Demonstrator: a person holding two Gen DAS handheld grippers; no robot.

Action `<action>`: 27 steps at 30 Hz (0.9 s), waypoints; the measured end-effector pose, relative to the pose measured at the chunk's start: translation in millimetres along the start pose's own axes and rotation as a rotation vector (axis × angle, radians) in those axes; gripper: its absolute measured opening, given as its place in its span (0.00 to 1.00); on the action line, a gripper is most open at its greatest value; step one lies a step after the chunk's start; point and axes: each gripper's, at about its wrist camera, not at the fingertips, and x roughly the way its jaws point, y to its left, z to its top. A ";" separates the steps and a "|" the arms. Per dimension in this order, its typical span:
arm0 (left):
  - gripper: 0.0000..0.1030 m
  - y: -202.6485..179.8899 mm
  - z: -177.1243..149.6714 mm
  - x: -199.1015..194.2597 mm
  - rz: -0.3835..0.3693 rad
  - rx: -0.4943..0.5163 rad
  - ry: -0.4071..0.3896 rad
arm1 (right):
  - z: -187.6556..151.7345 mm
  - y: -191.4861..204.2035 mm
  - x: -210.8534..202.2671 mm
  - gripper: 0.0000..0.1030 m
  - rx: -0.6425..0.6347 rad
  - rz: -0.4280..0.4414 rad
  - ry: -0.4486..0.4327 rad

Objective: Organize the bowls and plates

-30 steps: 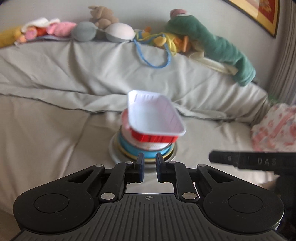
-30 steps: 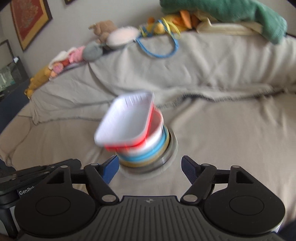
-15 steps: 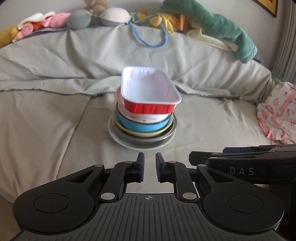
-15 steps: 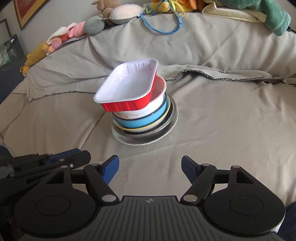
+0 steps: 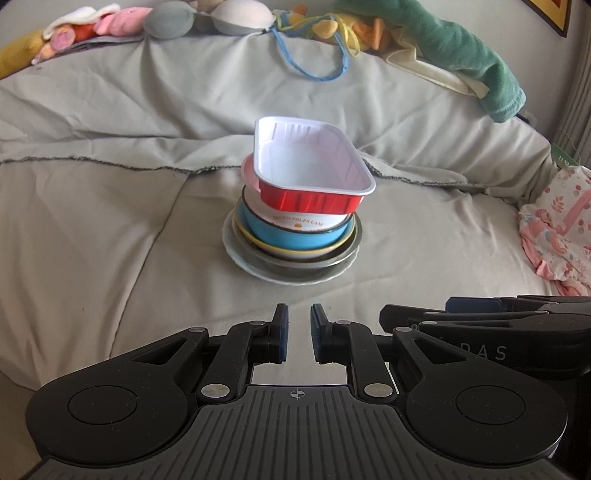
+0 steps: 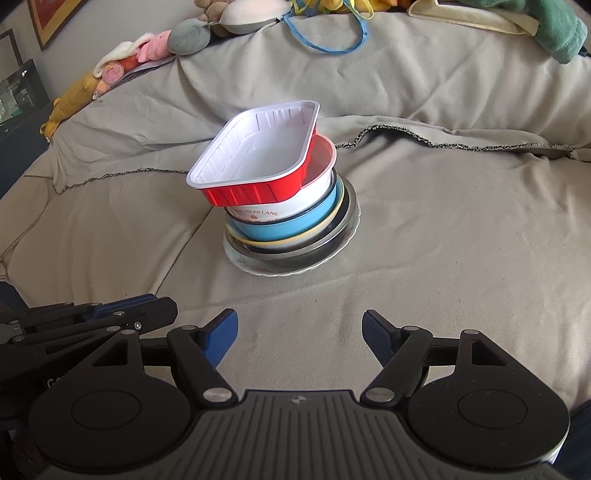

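Observation:
A stack of dishes stands on the grey bed cover. On top lies a red rectangular tray (image 5: 314,173) (image 6: 258,162) with a white inside, tilted and overhanging. Under it sit a white bowl with orange lettering (image 5: 306,220) (image 6: 280,208), a blue bowl (image 5: 288,236) (image 6: 284,227), a yellow-rimmed dish, a metal plate (image 5: 343,254) and a white plate (image 5: 243,262) (image 6: 255,269). My left gripper (image 5: 297,325) is shut and empty, short of the stack. My right gripper (image 6: 299,328) stands open and empty, also short of the stack. Each gripper shows in the other's view, at its edge.
Soft toys (image 5: 166,22) and a green plush (image 5: 461,48) line the raised back of the bed. A blue cord (image 5: 314,70) hangs there. Pink patterned cloth (image 5: 554,229) lies at the right. A framed picture (image 6: 48,18) hangs on the wall at left.
Both views have tipped downward and drawn back from the stack, which now sits higher and sharper in frame. The red tray rests still on top. Neither gripper's jaws changed.

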 end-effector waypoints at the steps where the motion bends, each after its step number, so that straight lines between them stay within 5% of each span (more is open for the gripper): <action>1: 0.16 -0.6 -0.1 -0.1 -0.002 0.001 0.003 | -0.2 -0.6 0.6 0.73 0.000 0.001 0.002; 27: 0.16 -4.7 -5.5 -0.6 -0.004 0.001 0.019 | -2.4 0.3 3.1 0.73 0.004 -0.003 0.004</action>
